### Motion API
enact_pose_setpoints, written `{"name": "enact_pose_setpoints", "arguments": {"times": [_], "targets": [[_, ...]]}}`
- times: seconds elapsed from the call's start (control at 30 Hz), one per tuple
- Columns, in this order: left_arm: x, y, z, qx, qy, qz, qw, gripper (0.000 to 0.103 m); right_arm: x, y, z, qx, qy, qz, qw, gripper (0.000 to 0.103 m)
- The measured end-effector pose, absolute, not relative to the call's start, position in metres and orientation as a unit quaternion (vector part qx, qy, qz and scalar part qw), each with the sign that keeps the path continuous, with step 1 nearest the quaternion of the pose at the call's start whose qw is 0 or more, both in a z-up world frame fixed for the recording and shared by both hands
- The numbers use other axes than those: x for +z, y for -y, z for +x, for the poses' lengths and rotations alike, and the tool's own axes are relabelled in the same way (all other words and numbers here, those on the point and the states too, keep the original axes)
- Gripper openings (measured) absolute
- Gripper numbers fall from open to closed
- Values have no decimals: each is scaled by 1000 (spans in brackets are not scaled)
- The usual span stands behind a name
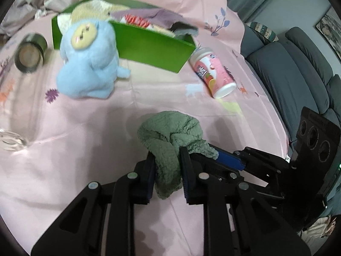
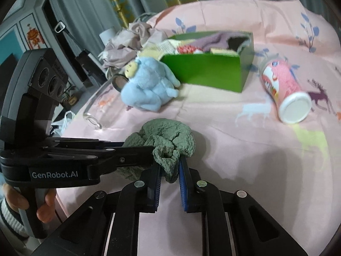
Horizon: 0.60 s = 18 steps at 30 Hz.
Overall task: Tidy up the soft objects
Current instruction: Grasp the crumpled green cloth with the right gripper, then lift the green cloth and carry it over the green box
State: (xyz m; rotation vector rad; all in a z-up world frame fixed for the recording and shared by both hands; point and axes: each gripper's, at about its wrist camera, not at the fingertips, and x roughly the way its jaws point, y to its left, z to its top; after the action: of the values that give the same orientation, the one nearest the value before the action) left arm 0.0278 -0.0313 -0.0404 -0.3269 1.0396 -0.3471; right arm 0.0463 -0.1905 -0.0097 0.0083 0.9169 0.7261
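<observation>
"GenRobot.AI" in white letters on the black body of the left gripper [image 2: 168, 149]. Print on the pink canister [image 2: 284, 90] blurred, not readable.

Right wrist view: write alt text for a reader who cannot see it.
Both grippers pinch a crumpled green cloth on a pink bedsheet: the right gripper from below, the left gripper from the left. Behind lie a blue plush toy, a green box holding soft items, and a pink canister on its side.
</observation>
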Motion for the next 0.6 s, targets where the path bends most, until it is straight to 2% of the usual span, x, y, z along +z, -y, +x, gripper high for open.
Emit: {"name": "enact_pose_setpoints", "arguments": {"times": [0.6], "targets": [[5,43,3,-162,-448,-120,871,18,31,200,24,358,-386,15,850,17]]}}
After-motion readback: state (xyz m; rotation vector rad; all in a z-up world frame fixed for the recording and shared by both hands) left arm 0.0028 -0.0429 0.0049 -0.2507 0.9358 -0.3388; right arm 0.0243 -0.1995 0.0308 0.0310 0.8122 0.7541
